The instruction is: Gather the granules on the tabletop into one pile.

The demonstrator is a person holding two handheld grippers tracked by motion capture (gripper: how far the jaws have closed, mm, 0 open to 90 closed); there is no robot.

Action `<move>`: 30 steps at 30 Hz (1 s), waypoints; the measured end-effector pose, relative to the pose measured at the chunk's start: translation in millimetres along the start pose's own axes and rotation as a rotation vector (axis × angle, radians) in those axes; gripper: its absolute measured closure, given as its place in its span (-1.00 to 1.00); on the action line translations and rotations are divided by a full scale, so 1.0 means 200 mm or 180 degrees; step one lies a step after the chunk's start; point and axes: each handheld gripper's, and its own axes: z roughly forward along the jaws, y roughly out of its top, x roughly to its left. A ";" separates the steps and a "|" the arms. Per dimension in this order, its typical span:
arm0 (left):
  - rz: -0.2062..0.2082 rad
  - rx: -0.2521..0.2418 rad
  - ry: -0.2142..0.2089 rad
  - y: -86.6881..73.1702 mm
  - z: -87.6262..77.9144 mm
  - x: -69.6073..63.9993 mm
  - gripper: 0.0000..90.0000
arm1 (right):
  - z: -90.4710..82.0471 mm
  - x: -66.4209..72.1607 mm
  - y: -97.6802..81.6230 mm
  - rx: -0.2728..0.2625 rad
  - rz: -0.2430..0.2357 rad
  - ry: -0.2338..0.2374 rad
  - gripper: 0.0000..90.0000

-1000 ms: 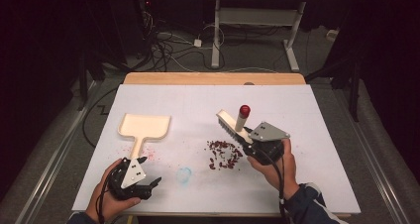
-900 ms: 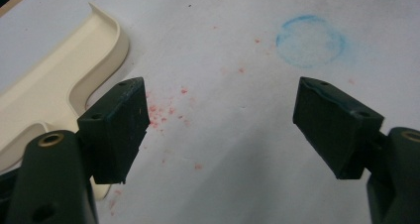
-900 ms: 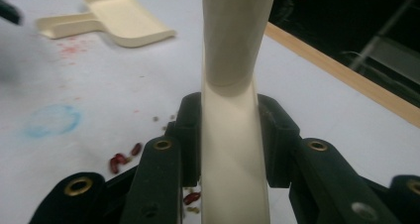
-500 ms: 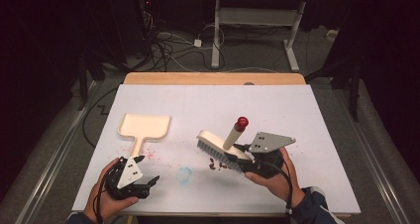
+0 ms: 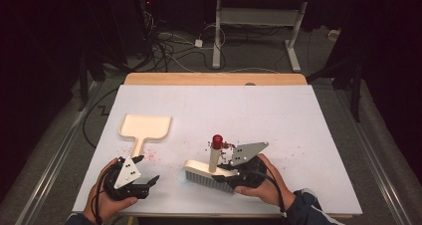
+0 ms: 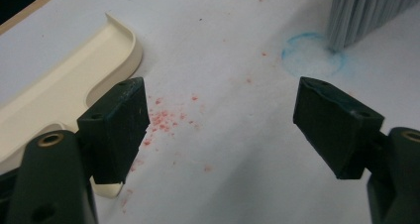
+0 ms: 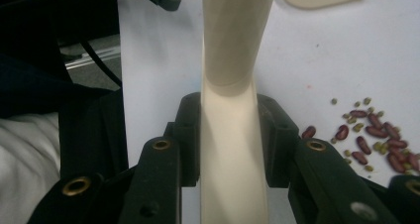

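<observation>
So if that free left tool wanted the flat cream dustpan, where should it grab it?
Probably by the narrow handle of the cream plastic dustpan. It sticks out toward the person's side, right in front of the open left tool, and looks slim enough to fit between the jaws. The wide tray looks too broad. Come in low from the near edge, along the handle's line.
</observation>
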 end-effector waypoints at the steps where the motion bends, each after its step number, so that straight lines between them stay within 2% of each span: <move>1: -0.0001 0.0000 -0.0003 0.00 0.00 0.00 -0.54 | 0.01 -0.01 -0.01 -0.0017 0.0020 0.0037 0.50; 7: -0.0005 0.0003 -0.0018 0.00 0.00 0.00 -0.54 | 0.00 -0.12 -0.02 -0.0014 0.0163 -0.0030 0.50; 16: 0.0020 0.0043 -0.0041 0.00 0.02 -0.01 -0.54 | -0.02 -0.22 -0.01 -0.0003 0.0080 -0.0233 0.50; 23: 0.0032 0.0076 -0.0061 0.00 0.03 -0.01 -0.54 | -0.04 -0.31 -0.01 -0.0065 0.0084 -0.0464 0.50; 25: 0.0035 0.0083 -0.0063 0.00 0.03 -0.01 -0.54 | -0.05 -0.34 0.00 -0.0107 0.0120 -0.0476 0.50; 30: 0.0036 0.0082 -0.0069 0.00 0.03 -0.01 -0.54 | -0.11 -0.34 0.01 -0.0234 0.0142 -0.0560 0.50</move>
